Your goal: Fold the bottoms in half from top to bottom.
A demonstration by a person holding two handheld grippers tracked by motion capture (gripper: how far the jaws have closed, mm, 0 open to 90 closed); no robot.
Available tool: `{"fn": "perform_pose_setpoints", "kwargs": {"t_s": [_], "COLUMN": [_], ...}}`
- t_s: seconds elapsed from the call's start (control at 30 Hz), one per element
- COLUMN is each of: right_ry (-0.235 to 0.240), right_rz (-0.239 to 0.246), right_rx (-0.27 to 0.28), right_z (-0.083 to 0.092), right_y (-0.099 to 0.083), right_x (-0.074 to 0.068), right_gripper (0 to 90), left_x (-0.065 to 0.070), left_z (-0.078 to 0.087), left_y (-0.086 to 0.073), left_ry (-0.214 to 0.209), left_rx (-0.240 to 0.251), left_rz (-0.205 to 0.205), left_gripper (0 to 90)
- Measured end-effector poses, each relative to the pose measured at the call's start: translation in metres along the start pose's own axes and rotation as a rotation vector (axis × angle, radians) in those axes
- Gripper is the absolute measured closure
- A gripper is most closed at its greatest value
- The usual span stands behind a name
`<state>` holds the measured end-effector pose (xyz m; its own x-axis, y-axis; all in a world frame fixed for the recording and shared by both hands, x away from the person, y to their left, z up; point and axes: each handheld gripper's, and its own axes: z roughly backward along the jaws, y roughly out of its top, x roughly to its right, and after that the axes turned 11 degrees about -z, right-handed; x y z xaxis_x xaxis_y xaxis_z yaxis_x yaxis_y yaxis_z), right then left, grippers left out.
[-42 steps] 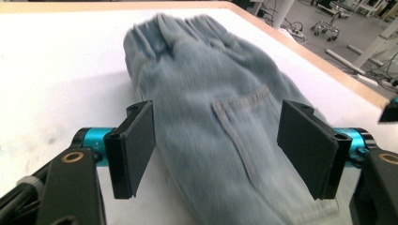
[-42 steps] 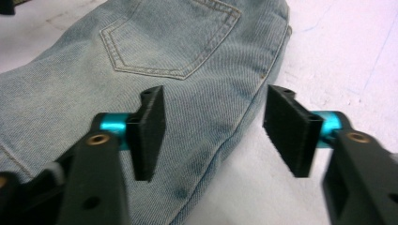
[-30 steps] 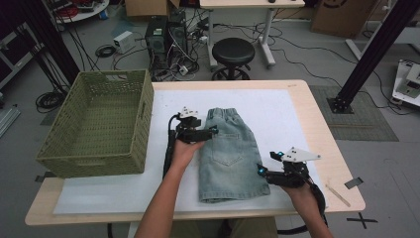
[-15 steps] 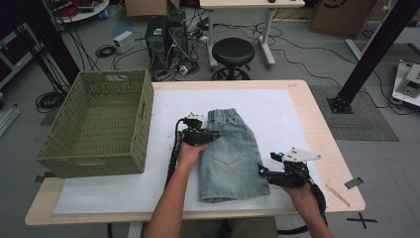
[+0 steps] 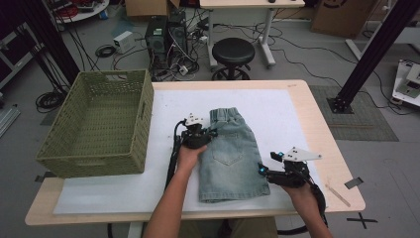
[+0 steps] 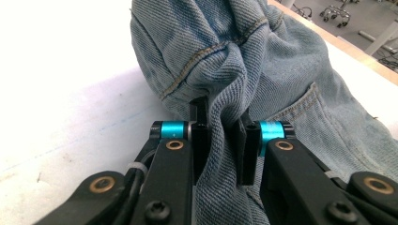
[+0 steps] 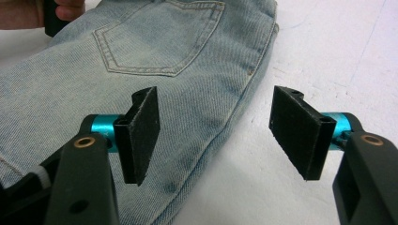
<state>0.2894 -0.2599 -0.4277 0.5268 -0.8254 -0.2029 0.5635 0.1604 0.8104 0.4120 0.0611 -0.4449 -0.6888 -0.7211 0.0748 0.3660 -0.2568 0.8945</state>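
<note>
Where the white sheet (image 5: pixel 277 106) covers the worktop (image 5: pixel 322 124), your folded denim shorts (image 5: pixel 229 156) lie flat, right of the green basket (image 5: pixel 99 124). Left gripper (image 5: pixel 198 136): jaws have just been closing and now pinch a bunched fold at the shorts' left edge. Right gripper (image 5: pixel 265 171): jaws wide apart, straddling the shorts' right edge, pads (image 7: pixel 141 133) pressing on nothing.

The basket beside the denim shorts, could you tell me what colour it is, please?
Olive green, woven basket; it shows best in the high view.
</note>
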Motion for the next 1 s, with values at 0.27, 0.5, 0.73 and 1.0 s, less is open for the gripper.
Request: {"fn": "perform_pose_setpoints", "kwargs": {"t_s": [0.27,0.5,0.73,1.0], "right_ry": [-0.003,0.031,0.064,0.040], "right_rz": [-0.005,-0.021,-0.013,-0.030], "right_rx": [0.008,0.028,0.058,0.030], "right_z": [0.002,0.000,-0.003,-0.004], "right_y": [0.000,0.007,0.016,0.009], "right_x": [0.001,-0.010,-0.017,-0.005], "right_gripper": [34.6,40.7,46.2,49.9], "left_x": [0.005,0.009,0.015,0.024], "left_z": [0.008,0.018,0.025,0.034], "left_y": [0.002,0.003,0.004,0.006], "left_ry": [-0.015,-0.059,-0.091,-0.155], "left_rx": [0.055,0.139,0.178,0.225], "left_rz": [-0.056,-0.085,-0.120,-0.135], "left_gripper": [81.5,81.6,81.6,81.6]}}
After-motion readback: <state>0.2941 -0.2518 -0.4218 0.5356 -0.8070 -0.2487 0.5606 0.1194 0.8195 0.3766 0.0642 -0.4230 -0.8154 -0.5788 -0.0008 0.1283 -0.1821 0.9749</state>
